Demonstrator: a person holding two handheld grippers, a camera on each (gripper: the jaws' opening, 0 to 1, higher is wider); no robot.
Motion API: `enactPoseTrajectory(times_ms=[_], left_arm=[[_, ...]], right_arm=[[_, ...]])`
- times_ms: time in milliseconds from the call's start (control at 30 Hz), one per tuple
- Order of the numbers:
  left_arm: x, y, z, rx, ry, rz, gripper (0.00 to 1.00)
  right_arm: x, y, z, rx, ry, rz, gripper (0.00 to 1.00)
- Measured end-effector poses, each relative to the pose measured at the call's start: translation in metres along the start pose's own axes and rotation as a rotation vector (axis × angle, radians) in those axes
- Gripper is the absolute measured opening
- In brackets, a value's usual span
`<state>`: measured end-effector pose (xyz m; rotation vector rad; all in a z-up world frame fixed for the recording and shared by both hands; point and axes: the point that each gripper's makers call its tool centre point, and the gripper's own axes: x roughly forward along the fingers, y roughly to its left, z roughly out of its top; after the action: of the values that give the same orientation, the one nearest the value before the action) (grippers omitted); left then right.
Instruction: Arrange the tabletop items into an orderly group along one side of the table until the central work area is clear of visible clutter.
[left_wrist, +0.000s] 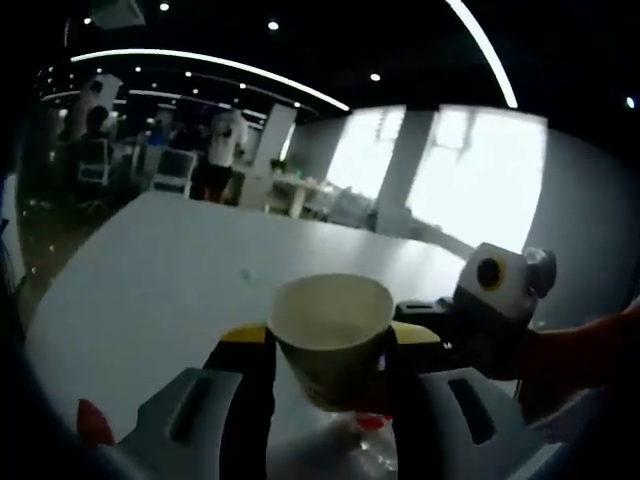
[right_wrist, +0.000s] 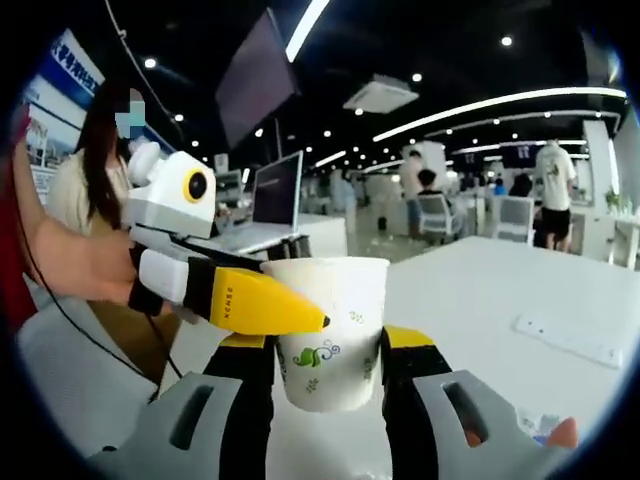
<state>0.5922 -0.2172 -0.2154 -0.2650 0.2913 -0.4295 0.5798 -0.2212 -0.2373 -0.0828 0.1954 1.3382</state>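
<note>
The broad white desk (left_wrist: 170, 270) stretches away bare beneath me, and the white paper cup with a green leaf print (right_wrist: 328, 330) hangs upright above it, squarely between both my grippers. My right gripper (right_wrist: 326, 350) pinches its lower wall, while my left gripper (left_wrist: 328, 345) clamps it from the opposite side. I can read no writing on it.

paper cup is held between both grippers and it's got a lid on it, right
Not quite. The paper cup is held between both grippers, but it has no lid: the left gripper view looks straight into its open mouth. In the right gripper view the right gripper has its jaws on either side of the cup while the left gripper reaches in against it.
</note>
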Motion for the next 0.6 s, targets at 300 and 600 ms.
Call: enactPoseTrajectory(times_ms=[300,600], left_arm=[[0.000,-0.003,-0.003,0.086,0.045,-0.142,0.40],[0.011,0.007,-0.008,0.205,0.059,-0.281,0.40]], right_arm=[[-0.024,0.000,-0.015,-0.016,0.104,0.061,0.47],[-0.051,0.016,-0.030,0.003,0.204,0.140,0.52]])
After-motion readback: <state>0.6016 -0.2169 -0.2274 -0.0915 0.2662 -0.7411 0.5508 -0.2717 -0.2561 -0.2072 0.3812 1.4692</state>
